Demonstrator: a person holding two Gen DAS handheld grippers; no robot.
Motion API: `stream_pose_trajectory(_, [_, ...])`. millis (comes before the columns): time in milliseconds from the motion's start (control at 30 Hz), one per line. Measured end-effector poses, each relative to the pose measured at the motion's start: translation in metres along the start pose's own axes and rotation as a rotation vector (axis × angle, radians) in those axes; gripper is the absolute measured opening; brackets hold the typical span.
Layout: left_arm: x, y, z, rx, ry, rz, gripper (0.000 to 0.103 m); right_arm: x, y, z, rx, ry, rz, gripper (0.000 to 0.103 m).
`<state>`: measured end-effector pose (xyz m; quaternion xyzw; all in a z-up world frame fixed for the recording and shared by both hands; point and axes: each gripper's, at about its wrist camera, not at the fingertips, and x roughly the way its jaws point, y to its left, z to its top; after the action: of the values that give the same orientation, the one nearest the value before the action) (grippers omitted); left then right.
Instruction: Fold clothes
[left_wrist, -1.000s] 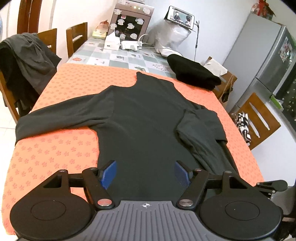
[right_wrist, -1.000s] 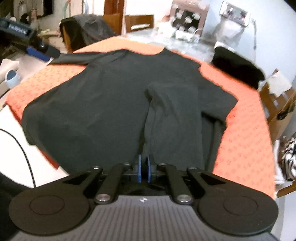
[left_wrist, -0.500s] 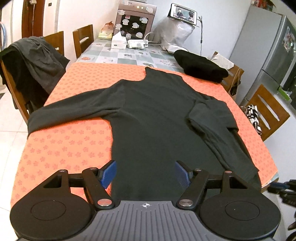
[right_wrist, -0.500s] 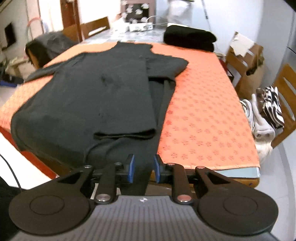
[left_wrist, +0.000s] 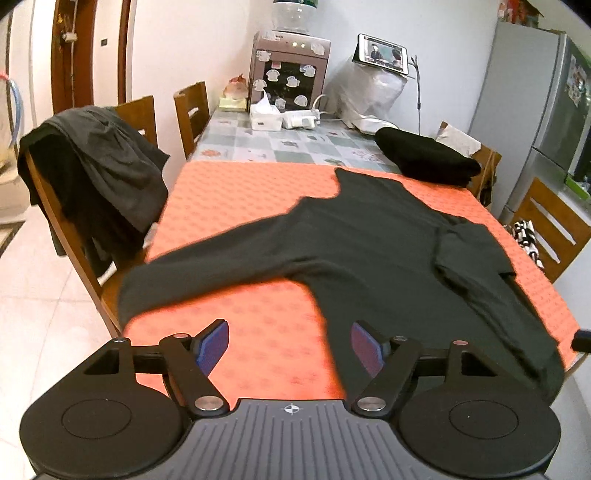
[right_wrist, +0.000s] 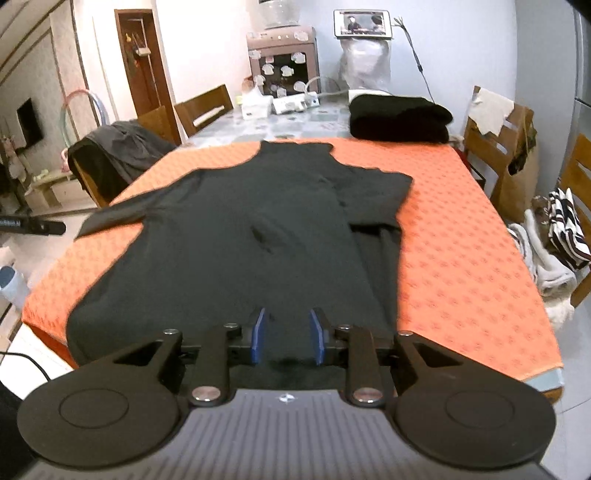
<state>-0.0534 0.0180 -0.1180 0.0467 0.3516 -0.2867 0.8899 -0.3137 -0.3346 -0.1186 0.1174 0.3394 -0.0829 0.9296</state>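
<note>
Folding black shirt (left_wrist: 369, 240) on desk (left_wrist: 229, 206): left sleeve (left_wrist: 207, 273) lies out at frame left; pinch its cuff, fold across. Left claw (left_wrist: 288, 345) spread wide, right claw (right_wrist: 287, 336) parted, both empty.

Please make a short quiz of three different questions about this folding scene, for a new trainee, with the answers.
1. True or false: the left gripper is shut on the black shirt.
2. Which sleeve lies folded over the shirt body? A) left sleeve B) right sleeve
3. What lies at the far right corner of the orange cloth?

Key: 1 false, it is open and empty; 2 B; 3 a folded black garment.
</note>
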Motion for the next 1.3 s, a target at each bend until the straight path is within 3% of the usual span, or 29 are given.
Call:
stream_pose_trajectory(300, [0.030, 0.089, 0.015, 0.268, 0.030, -0.096, 0.075, 0.027, 0.112, 0.015, 0.171, -0.067, -0.062, 0.033])
stream_pose_trajectory(533, [0.077, 0.159, 0.017, 0.361, 0.094, -0.178, 0.071, 0.032, 0.193, 0.016, 0.225, -0.095, -0.126, 0.035])
stream_pose_trajectory(633, [0.097, 0.176, 0.022, 0.353, 0.121, -0.218, 0.067, 0.031, 0.214, 0.014, 0.237, -0.095, -0.157, 0.036])
stream_pose_trajectory(767, [0.115, 0.192, 0.024, 0.360, 0.147, -0.268, 0.047, 0.027, 0.228, 0.014, 0.245, -0.104, -0.193, 0.036])
stream_pose_trajectory(933, [0.127, 0.213, 0.028, 0.289, 0.183, -0.349, 0.047, 0.022, 0.235, 0.017, 0.247, -0.116, -0.236, 0.039])
stream_pose_trajectory(1067, [0.139, 0.223, 0.033, 0.224, 0.178, -0.399, 0.064, 0.018, 0.241, 0.020, 0.249, -0.125, -0.271, 0.039])
stream_pose_trajectory(1167, [0.150, 0.234, 0.034, 0.142, 0.204, -0.453, 0.067, 0.015, 0.246, 0.022, 0.250, -0.133, -0.297, 0.039])
stream_pose_trajectory(1233, [0.154, 0.240, 0.034, 0.095, 0.223, -0.502, 0.057, 0.015, 0.245, 0.023, 0.254, -0.134, -0.298, 0.039])
stream_pose_trajectory(1300, [0.155, 0.244, 0.035, 0.054, 0.239, -0.563, 0.031, 0.014, 0.245, 0.023, 0.258, -0.134, -0.297, 0.039])
